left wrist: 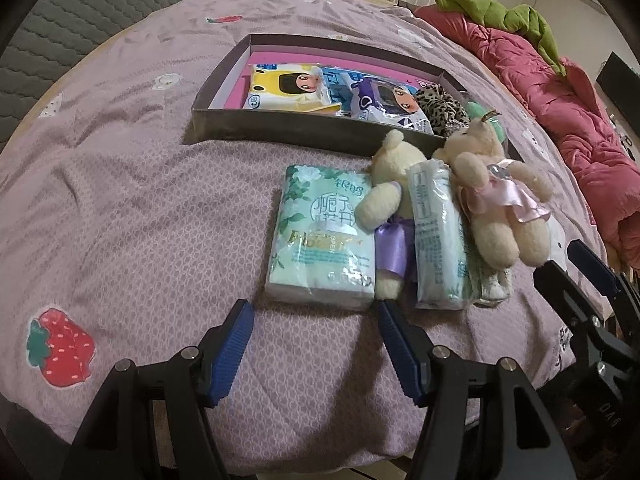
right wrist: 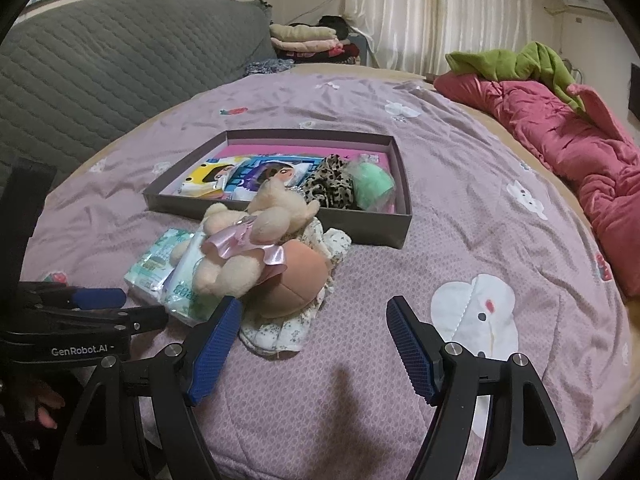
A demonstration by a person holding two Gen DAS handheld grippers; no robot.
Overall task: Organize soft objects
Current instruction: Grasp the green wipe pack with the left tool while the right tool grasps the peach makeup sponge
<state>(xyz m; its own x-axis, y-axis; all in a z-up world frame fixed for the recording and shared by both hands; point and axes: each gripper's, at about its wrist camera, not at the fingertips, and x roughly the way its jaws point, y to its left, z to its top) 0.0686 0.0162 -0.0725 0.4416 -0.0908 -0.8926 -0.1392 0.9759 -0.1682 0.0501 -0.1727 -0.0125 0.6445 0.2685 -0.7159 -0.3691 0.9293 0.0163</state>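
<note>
A grey box with a pink floor lies on the purple bedspread; it holds tissue packs, a leopard scrunchie and a green soft ball. In front of it lie a green tissue pack, a bear with a purple bow, a narrow tissue pack and a bear in a pink dress. My left gripper is open, just short of the green pack. My right gripper is open, close to a peach doll with floral cloth; the pink-dress bear lies on that pile.
A pink quilt with a green garment lies along the right edge of the bed. A grey quilted sofa stands at the left. Folded clothes sit at the back. The right gripper shows in the left wrist view.
</note>
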